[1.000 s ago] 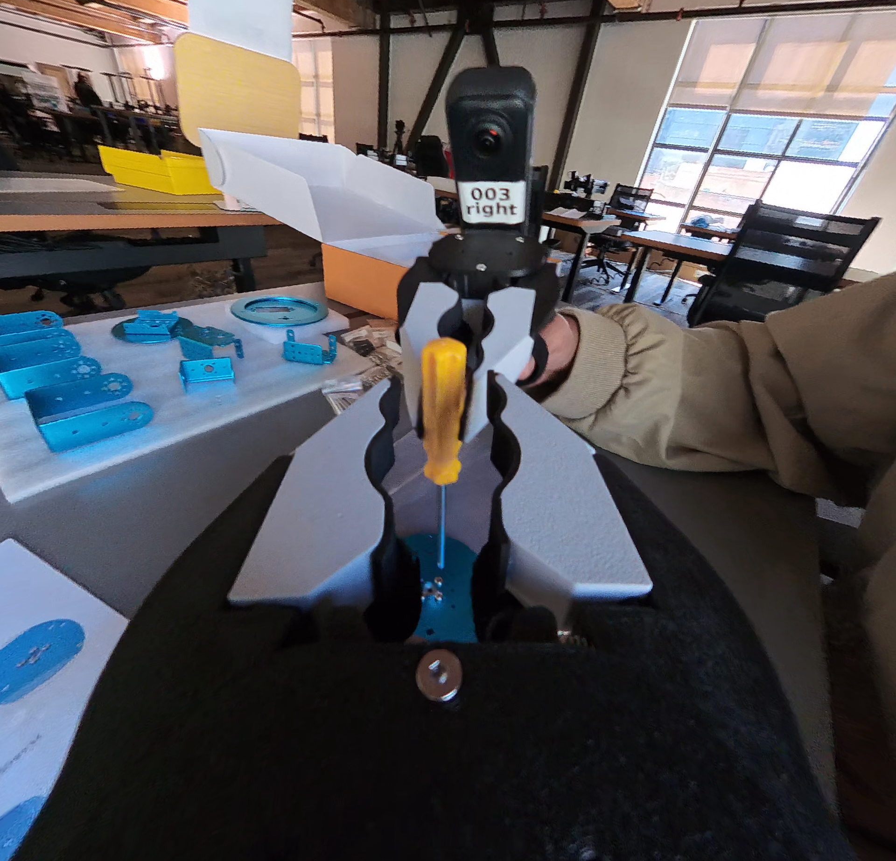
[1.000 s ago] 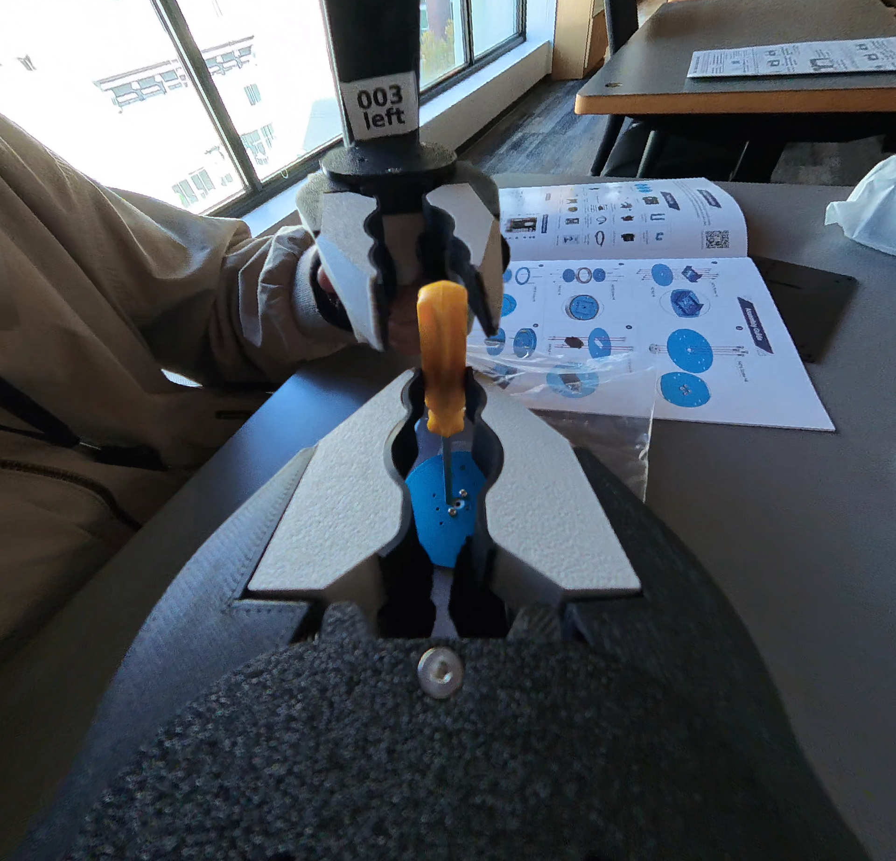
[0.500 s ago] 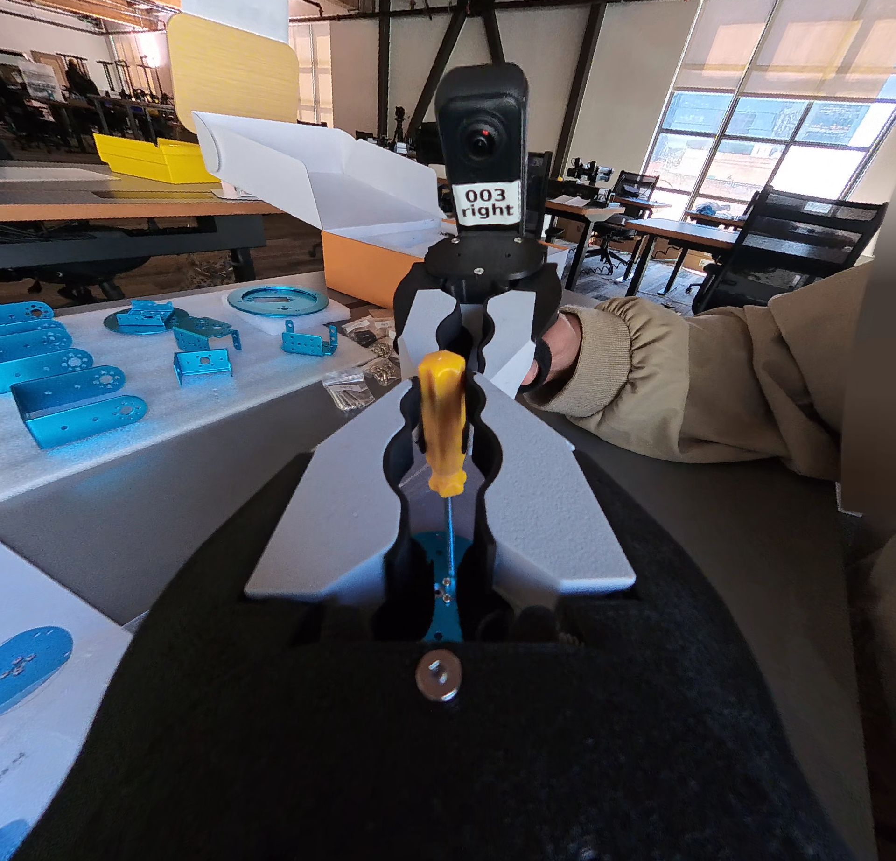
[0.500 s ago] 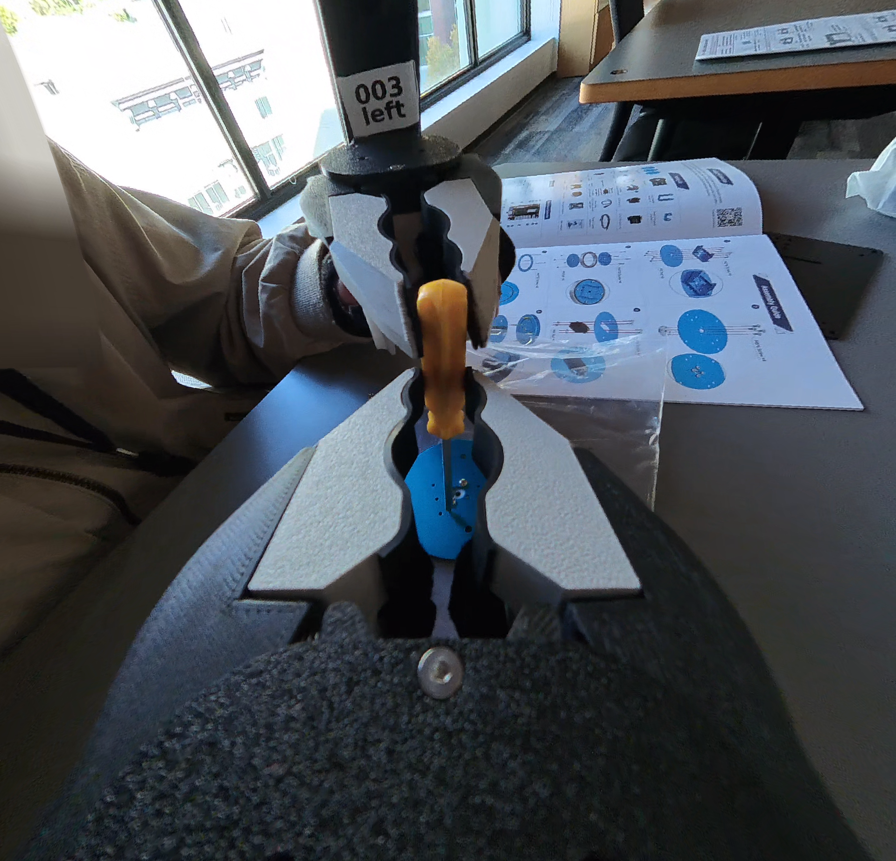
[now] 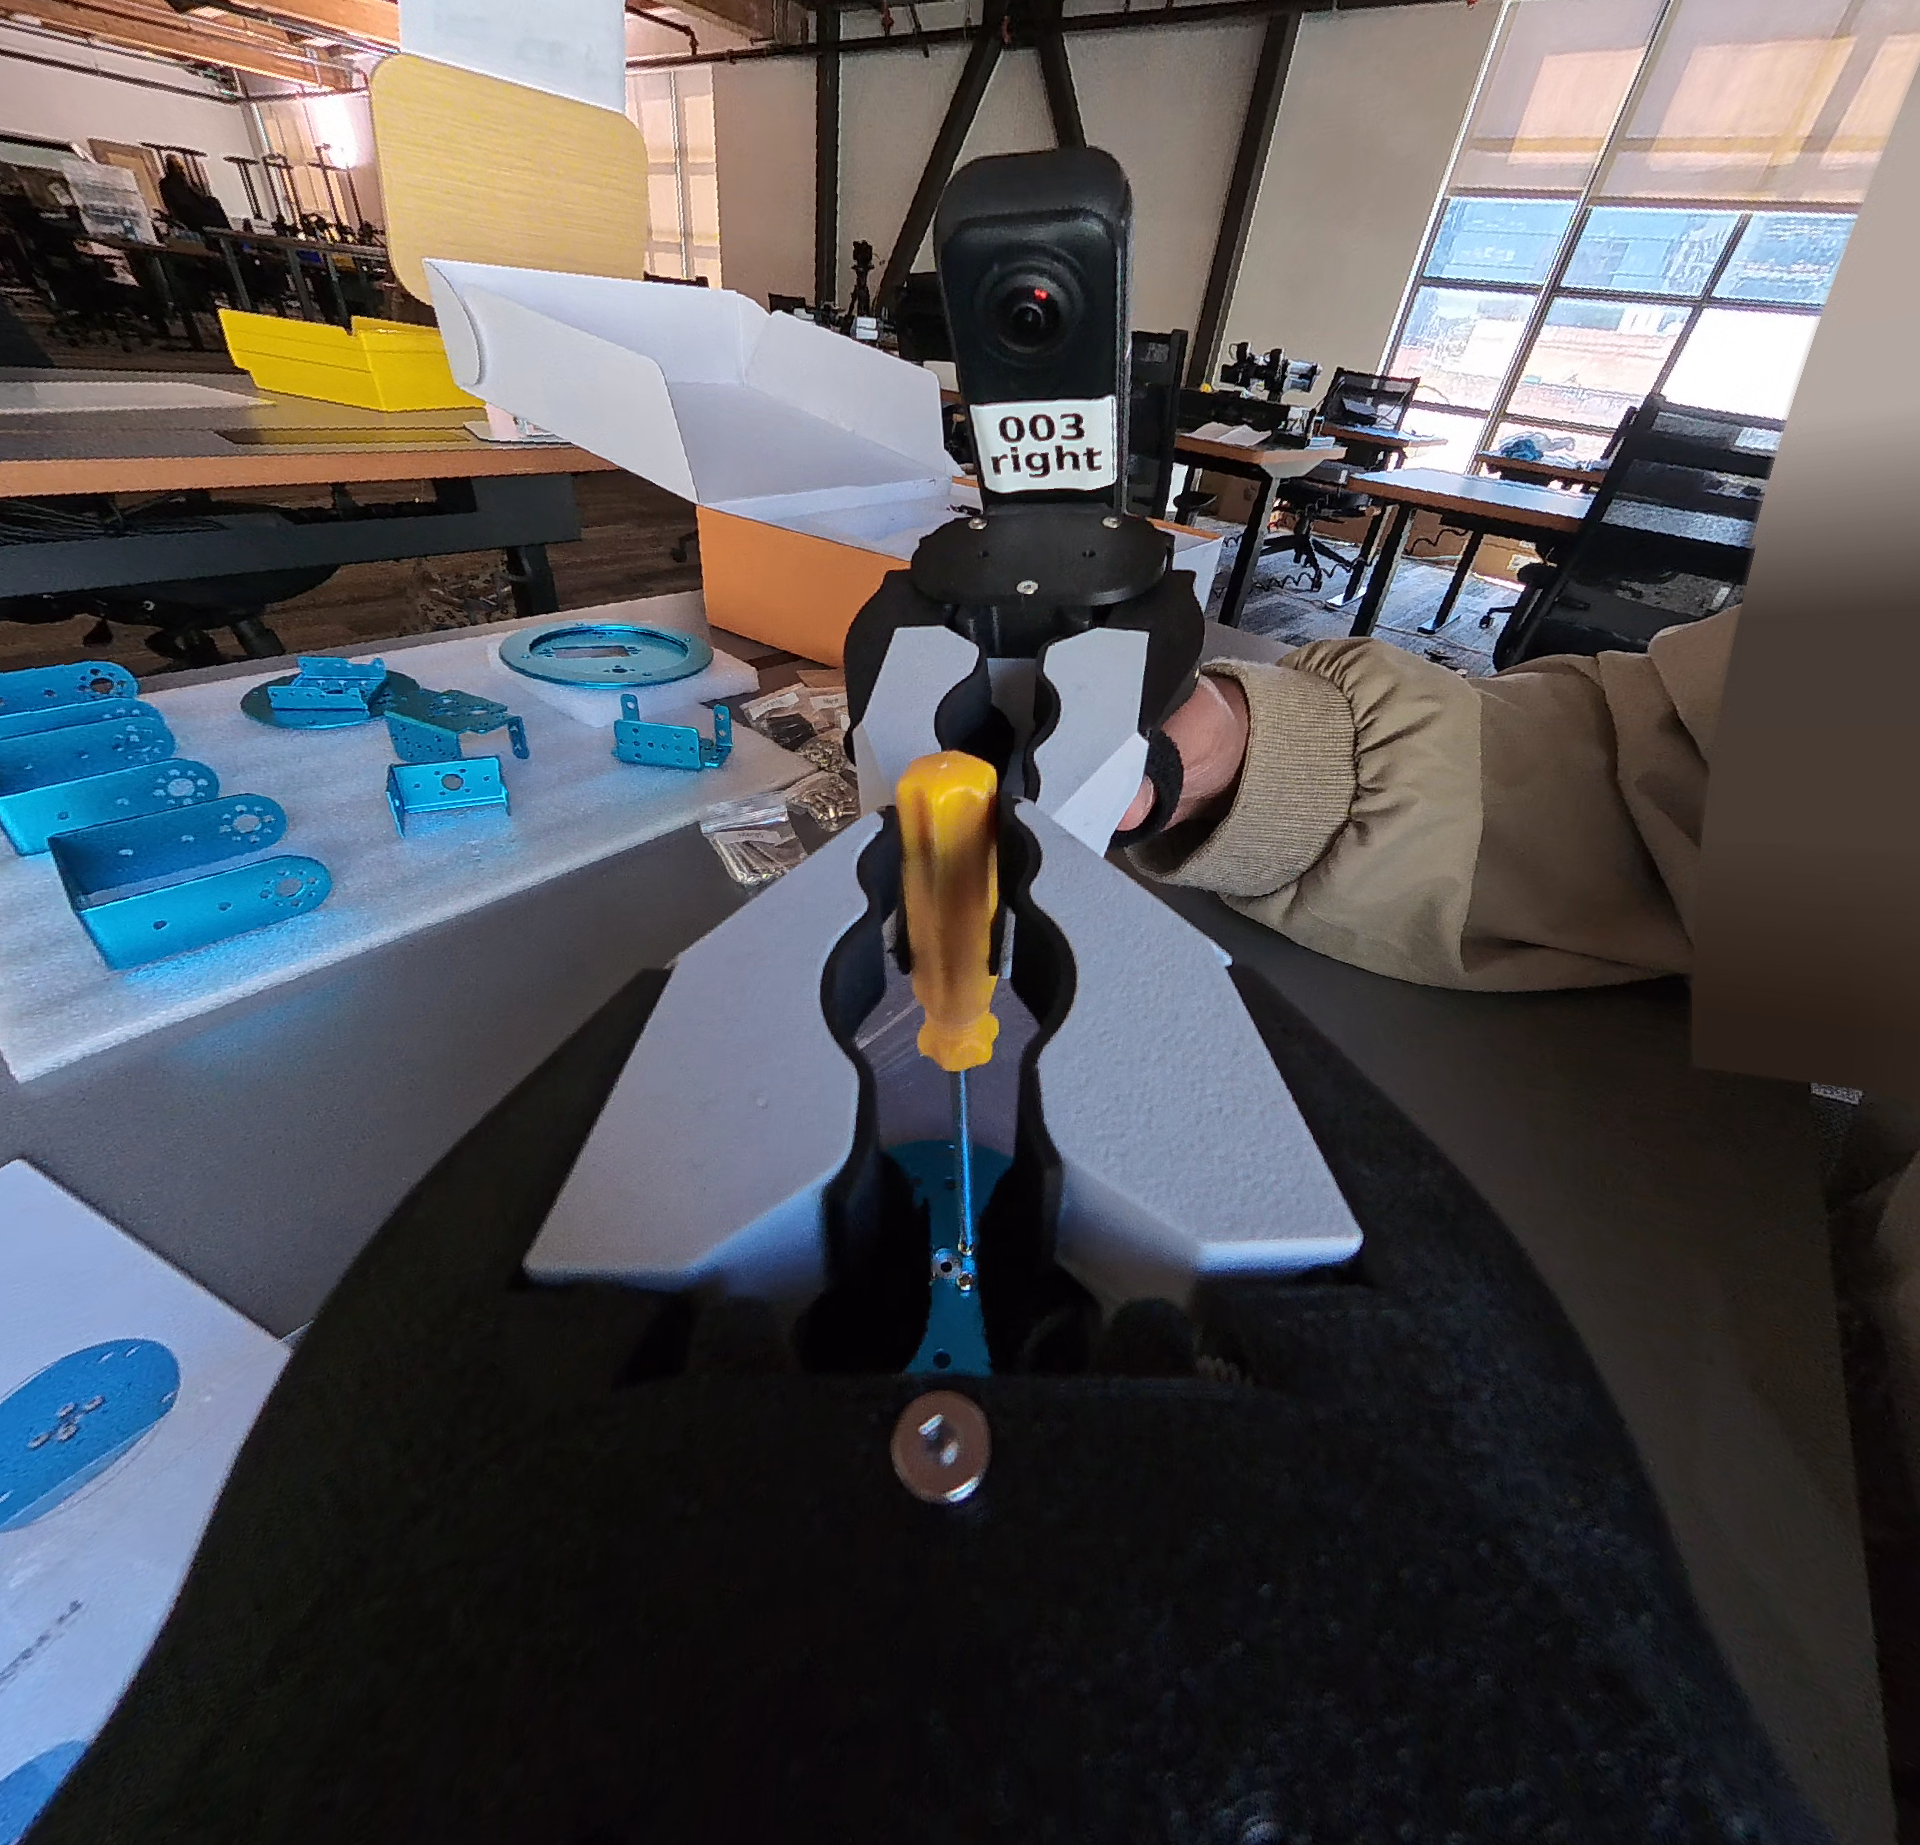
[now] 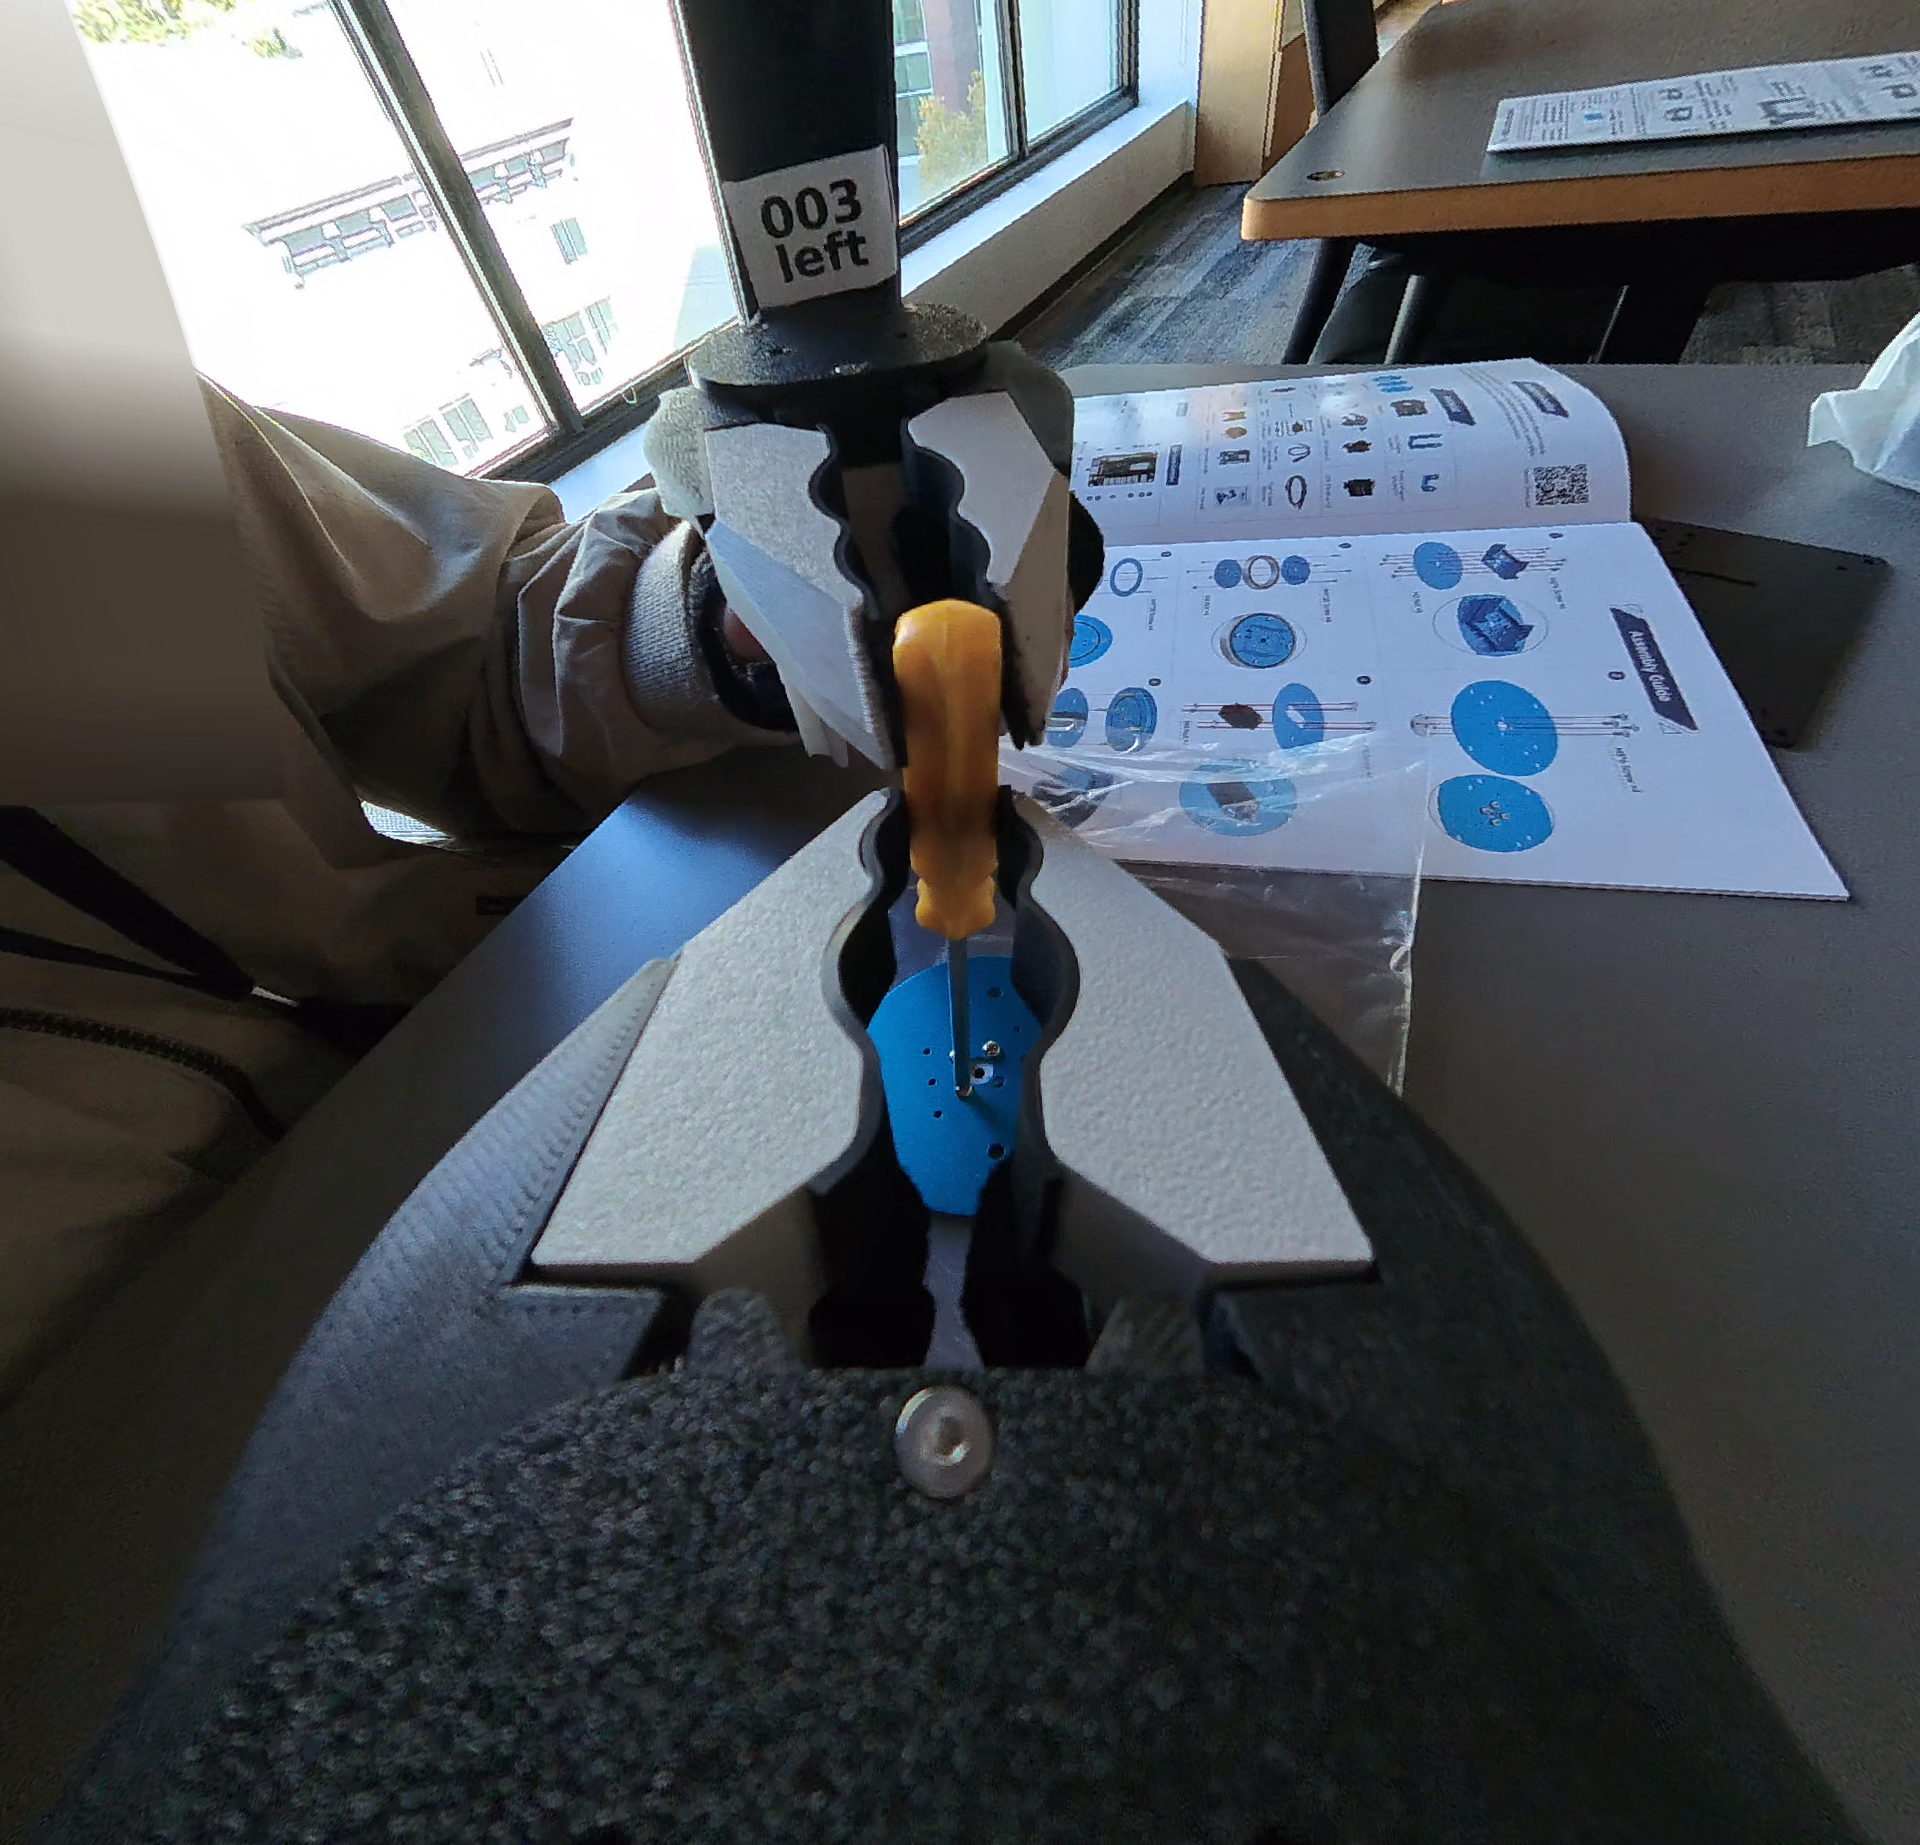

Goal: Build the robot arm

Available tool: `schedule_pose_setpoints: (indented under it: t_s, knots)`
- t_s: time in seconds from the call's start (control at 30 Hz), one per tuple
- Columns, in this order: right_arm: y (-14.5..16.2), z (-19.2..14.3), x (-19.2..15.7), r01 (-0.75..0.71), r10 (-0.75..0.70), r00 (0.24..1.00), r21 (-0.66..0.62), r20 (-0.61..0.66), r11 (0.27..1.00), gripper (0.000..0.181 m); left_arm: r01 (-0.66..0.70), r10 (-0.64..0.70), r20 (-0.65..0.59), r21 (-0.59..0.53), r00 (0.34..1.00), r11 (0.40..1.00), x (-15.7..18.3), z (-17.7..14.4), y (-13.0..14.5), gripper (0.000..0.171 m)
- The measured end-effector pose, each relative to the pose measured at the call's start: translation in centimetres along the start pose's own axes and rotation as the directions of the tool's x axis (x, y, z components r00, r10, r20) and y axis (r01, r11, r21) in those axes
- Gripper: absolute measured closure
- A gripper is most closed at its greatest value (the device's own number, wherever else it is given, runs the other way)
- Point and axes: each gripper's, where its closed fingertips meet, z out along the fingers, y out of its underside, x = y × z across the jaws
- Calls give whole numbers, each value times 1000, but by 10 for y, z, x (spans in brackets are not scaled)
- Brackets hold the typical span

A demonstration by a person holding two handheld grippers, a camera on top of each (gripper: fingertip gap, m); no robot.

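1 screw (image 6: 993, 1047) is sitting in the blue disc (image 6: 920, 1099) while the right gripper (image 6: 948, 819) is clamping the orange screwdriver (image 6: 945, 735), its tip pressing beside that screw; I cannot tell the left gripper's (image 5: 940, 839) jaw state.

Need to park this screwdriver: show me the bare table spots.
Bare grey table right of the plastic bag, below the manual; also the strip beside the foam sheet. Crowded: the sheet's blue brackets, screw bags.

Each camera sits close behind its own jaws, facing the other; both see the screwdriver (image 5: 948, 896) between them.
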Motion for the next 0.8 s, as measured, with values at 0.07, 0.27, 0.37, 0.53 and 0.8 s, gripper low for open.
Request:
schedule_pose_setpoints:
  t_s: [0.07, 0.27, 0.37, 0.53, 0.8]
  knots:
    - [0, 0, 0, 5, -5, 1000, -1, -2, 1000, 166, 3, -3, -2, 0, 1000, 1000, 0, 0, 0, 154]
    - [1, 0, -2, 30, -30, 1000, -16, 2, 999, 166, -13, 13, -7, 2, 1000, 1000, 3, 0, 0, 154]
    - [1, -1, -5, 60, -60, 998, -26, 14, 998, 166, -41, 41, -11, 2, 999, 999, 7, 0, 0, 154]
    - [2, -3, -9, 89, -87, 995, -26, 45, 996, 166, -73, 73, -27, 1, 997, 997, 12, 1, 1, 154]
    - [4, -8, -9, 97, -96, 993, -12, 64, 995, 167, -84, 85, -16, 28, 996, 996, 12, 1, -6, 151]
